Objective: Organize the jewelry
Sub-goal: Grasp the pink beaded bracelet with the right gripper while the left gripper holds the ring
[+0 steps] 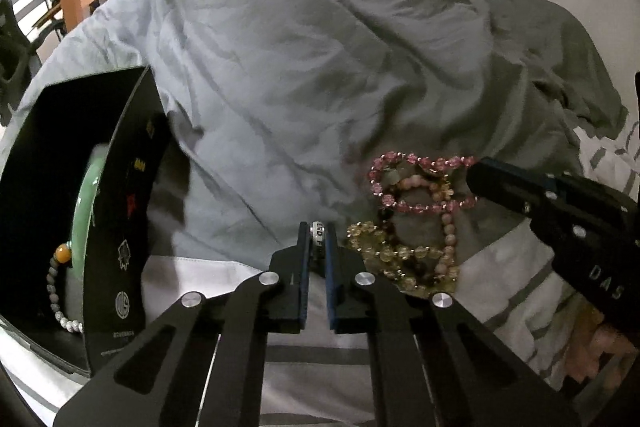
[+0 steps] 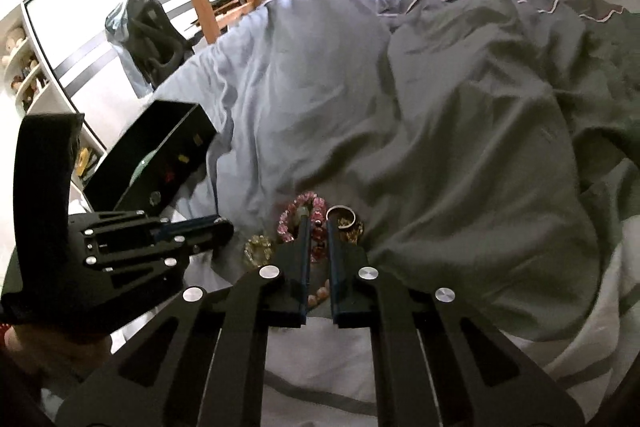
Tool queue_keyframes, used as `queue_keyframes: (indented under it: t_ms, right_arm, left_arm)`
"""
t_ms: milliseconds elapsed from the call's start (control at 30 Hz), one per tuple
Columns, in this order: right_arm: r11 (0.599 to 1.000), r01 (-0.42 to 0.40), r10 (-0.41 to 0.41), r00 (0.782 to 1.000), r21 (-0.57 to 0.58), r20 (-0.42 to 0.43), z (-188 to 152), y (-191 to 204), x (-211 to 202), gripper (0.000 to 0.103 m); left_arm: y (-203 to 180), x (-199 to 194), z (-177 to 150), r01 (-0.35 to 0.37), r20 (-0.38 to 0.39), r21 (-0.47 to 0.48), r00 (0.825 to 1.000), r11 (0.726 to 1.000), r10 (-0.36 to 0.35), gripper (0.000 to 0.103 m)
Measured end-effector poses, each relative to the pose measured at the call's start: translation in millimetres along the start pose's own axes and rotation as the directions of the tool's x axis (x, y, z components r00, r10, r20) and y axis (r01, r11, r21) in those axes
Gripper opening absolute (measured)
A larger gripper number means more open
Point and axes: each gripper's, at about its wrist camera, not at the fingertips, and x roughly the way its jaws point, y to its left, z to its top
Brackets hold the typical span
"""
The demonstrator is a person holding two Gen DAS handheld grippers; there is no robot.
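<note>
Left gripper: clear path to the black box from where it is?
Probably yes. The left gripper, shut on a silver ring, has the open black box just to its left across bare sheet; the right gripper works the pink bead bracelet on the other side.
</note>
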Motion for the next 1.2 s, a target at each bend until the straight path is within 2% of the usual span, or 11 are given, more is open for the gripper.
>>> queue_keyframes:
  t_ms: [567,933,1200]
  right_arm:
    - [0.999,-0.037,0.036,0.994,0.004,0.099,13.8,7.8,-28.8,0.009]
    - [1.000,-0.028,0.028,0.990,-0.002,0.138,17.5,25.5,-68.8,0.009]
    - [0.998,-0.057,0.056,0.987,0.007,0.149,24.2,48.3,-87.4,0.009]
  left_arm:
    - [-2.3,-21.6,3.6,-0.005,0.077,0.018,0.997,1.000,0.003,0.007]
    - [-5.1,-65.2,-1.4,0.001,0.137,0.024,0.991,1.000,-0.004,0.007]
    - [10.7,-98.8,-7.8,-0.019,0.177,-0.004,0.984,1.000,0.019,0.007]
